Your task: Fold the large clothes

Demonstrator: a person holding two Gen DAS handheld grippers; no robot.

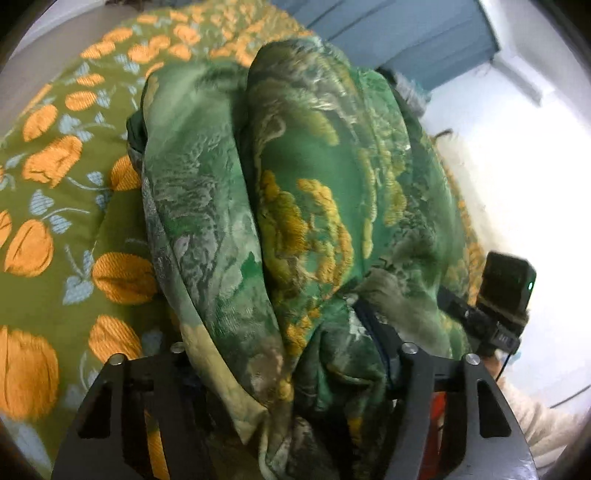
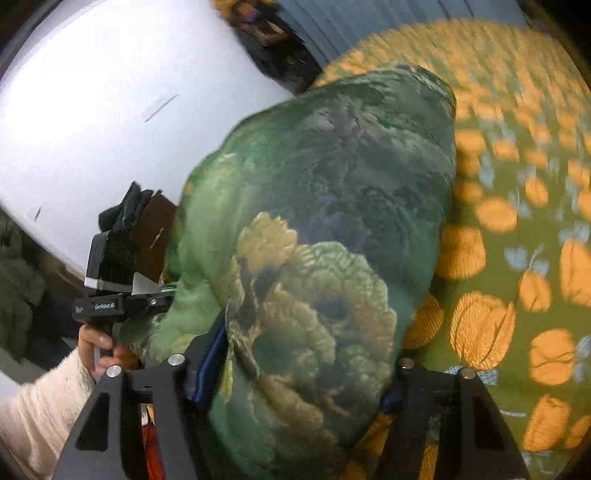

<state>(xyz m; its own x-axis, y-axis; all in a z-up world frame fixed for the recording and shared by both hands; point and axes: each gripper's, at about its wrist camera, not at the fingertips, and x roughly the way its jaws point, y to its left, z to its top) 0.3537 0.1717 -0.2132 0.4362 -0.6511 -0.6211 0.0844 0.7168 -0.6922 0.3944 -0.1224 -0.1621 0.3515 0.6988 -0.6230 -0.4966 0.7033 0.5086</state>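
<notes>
A large green garment (image 1: 295, 192) with yellow and grey floral print hangs bunched over a bed. My left gripper (image 1: 291, 373) is shut on its lower edge; cloth fills the gap between the fingers. The right gripper's body (image 1: 502, 295) shows at the right of that view. In the right wrist view the same garment (image 2: 325, 206) drapes thickly between the fingers of my right gripper (image 2: 295, 373), which is shut on it. The left gripper's body (image 2: 110, 280) and the hand holding it show at the left.
A green bedspread (image 1: 62, 177) with orange flowers covers the bed under the garment; it also shows in the right wrist view (image 2: 517, 229). A pale floor (image 1: 517, 166) lies beside the bed. A blue panel (image 1: 399, 33) stands at the back.
</notes>
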